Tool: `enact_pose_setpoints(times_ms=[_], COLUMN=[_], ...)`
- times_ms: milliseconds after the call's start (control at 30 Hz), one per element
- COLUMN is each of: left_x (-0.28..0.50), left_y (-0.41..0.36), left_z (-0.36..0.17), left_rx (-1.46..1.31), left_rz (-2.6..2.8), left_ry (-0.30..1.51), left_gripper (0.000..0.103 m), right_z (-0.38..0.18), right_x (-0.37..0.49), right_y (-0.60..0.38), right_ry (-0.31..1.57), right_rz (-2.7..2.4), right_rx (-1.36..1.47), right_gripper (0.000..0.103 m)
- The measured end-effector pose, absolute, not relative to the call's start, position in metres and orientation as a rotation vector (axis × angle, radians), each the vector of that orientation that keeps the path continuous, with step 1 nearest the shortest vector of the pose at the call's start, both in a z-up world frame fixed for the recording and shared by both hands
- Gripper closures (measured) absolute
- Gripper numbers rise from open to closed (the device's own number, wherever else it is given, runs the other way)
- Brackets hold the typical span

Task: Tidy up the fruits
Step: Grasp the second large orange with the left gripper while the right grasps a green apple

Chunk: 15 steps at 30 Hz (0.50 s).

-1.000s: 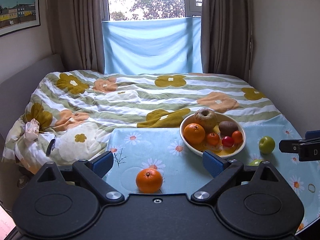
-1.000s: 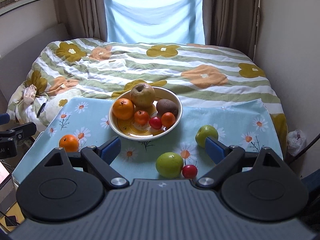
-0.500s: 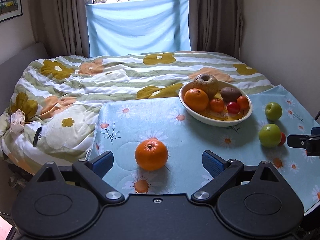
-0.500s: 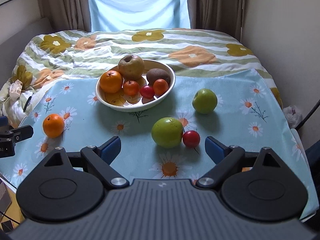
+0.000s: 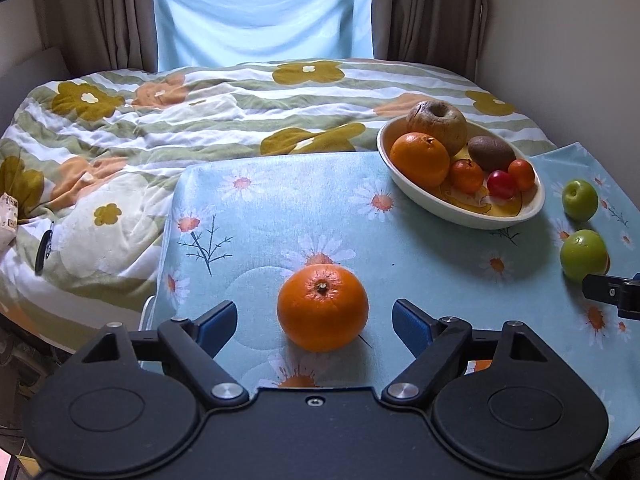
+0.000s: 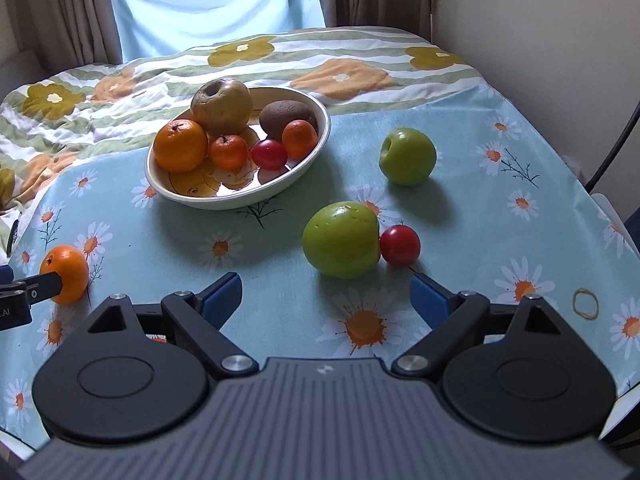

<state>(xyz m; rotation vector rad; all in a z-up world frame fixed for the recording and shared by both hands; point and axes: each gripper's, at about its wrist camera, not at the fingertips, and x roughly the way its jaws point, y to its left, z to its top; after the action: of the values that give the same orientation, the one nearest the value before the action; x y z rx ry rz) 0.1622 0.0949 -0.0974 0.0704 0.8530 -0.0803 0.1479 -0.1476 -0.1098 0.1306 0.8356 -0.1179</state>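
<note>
A loose orange (image 5: 322, 306) lies on the daisy tablecloth between the blue pads of my left gripper (image 5: 316, 322). Its jaws are closing, with a gap still showing on each side of the fruit. In the right wrist view the same orange (image 6: 70, 266) sits at the far left behind a left finger. My right gripper (image 6: 326, 296) stands open just short of a big green apple (image 6: 340, 240) that touches a small red fruit (image 6: 400, 246). A second green apple (image 6: 407, 156) lies farther back. The white bowl (image 6: 224, 202) holds several fruits.
The table (image 5: 280, 208) butts against a bed with a flowered quilt (image 5: 200, 112); the cloth's left edge drops off near the orange. A wall (image 6: 560, 20) runs along the right. A rubber band (image 6: 586, 303) lies at the right front.
Both grippers have come down and forward toward the table. The orange now lies between the left fingers, which have narrowed. The green apple has come close to the right fingers.
</note>
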Motion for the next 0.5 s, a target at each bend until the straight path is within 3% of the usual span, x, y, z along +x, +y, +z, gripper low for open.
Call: enact_pose_setpoints(times_ms=[500], left_x=[0.189], left_y=[0.095], left_z=[-0.12], left_rx=[0.078], left_rz=[-0.136], left_ry=[0.93], left_gripper=[0.039], right_z=[-0.121], right_x=[0.17], right_y=[-0.139], right_ry=[0.851], right_rz=[-0.187], right_rx=[0.107], right_gripper=[0.0])
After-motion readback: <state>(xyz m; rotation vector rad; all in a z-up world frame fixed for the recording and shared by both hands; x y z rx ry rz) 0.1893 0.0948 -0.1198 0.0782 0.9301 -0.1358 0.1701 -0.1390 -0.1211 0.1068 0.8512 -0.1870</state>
